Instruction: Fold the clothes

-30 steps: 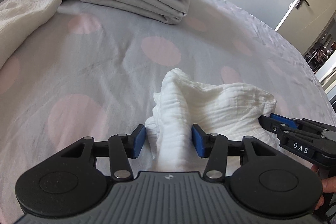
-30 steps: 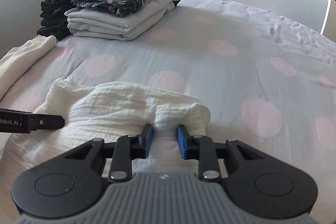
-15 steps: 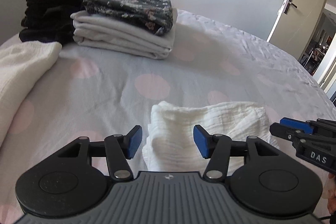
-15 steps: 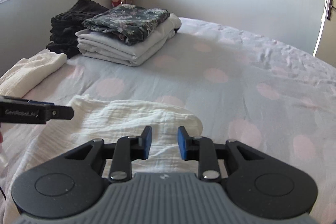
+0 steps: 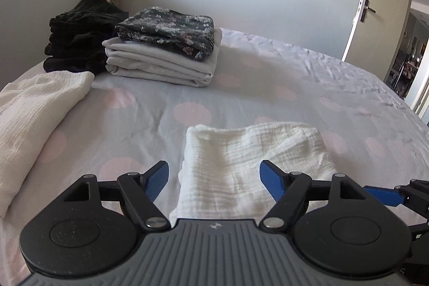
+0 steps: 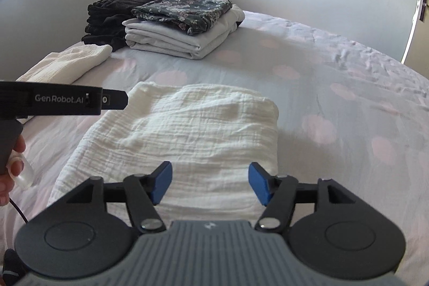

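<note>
A folded white muslin cloth (image 5: 254, 154) lies flat on the bed, also in the right wrist view (image 6: 187, 133). My left gripper (image 5: 214, 180) is open and empty, held just above the cloth's near edge. My right gripper (image 6: 210, 185) is open and empty above the cloth's near side. The left gripper's body (image 6: 61, 101) shows at the left of the right wrist view; the right gripper's tip (image 5: 386, 195) shows at the lower right of the left wrist view.
The bed sheet (image 5: 295, 87) is grey with pink dots. At the back stand a folded stack of grey and dark floral clothes (image 5: 166, 52) and a black pile (image 5: 77, 36). Another white cloth (image 5: 32, 114) lies at the left. A door (image 5: 383, 4) is at the right.
Both grippers have let go of the white cloth, opened wide and lifted back. The cloth now lies flat and folded on the bed.
</note>
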